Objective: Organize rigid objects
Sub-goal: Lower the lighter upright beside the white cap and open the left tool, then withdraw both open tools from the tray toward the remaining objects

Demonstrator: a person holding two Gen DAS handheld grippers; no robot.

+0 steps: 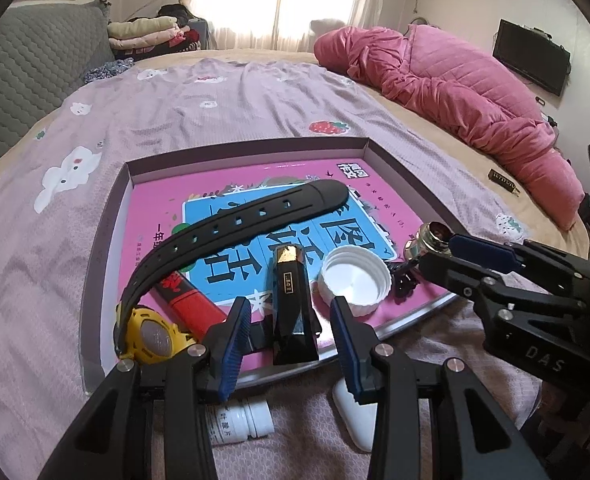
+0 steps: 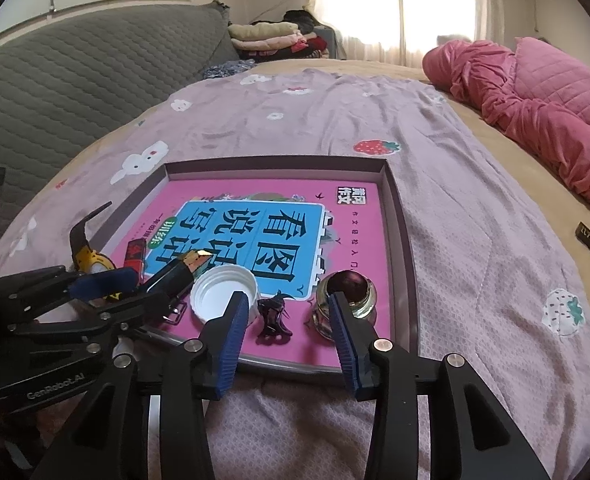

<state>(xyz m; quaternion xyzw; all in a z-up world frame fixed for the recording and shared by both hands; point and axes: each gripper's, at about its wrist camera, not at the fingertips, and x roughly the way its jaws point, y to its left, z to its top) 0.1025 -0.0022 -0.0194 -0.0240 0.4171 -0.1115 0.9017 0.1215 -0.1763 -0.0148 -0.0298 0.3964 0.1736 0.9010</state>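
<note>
Both grippers (image 1: 291,340) (image 2: 287,322) hang open, holding nothing – the black lipstick (image 1: 293,304) sits in the tray (image 1: 107,240) between the left fingers. I'd square up, close gently – it looks slick
</note>
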